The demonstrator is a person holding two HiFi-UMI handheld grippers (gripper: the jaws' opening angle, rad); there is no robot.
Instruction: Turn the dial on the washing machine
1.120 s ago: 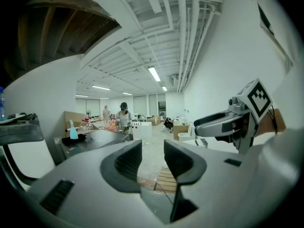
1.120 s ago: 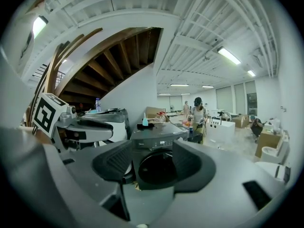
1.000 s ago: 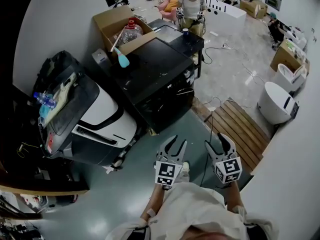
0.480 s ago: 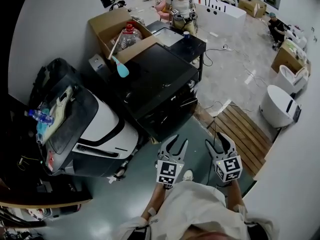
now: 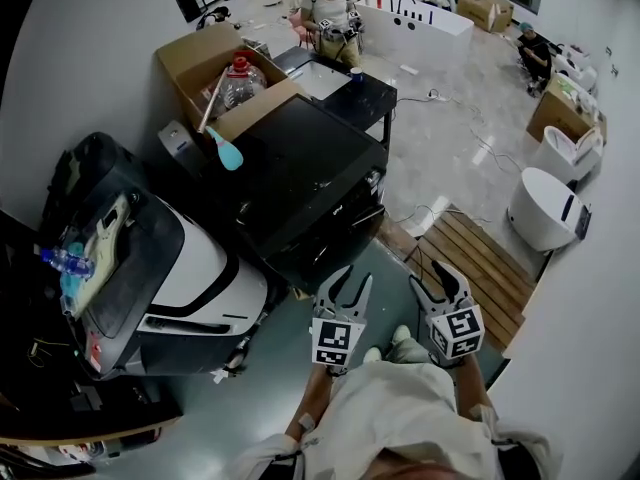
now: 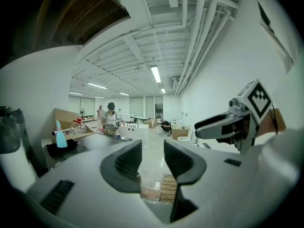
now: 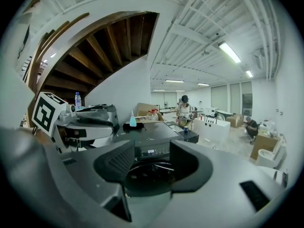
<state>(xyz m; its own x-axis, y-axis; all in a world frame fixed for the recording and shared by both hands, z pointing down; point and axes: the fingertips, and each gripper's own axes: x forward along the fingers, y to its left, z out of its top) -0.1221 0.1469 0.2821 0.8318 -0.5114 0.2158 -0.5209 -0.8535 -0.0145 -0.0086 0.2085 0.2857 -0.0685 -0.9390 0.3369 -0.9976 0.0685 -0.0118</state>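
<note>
Left tongs (image 5: 350, 280) stand slightly apart with nothing between them. Right tongs (image 5: 437, 280), just beside them, have just been closing, yet a gap remains and they too grip nothing. Both hang over the grey floor (image 5: 250, 393), nearer the front corner of the black washing machine (image 5: 300, 158) than 1 second ago. Its dial is too small to make out. Behind it sits a cardboard box (image 5: 195, 53), and farther back stands 1 person (image 5: 330, 13).
</note>
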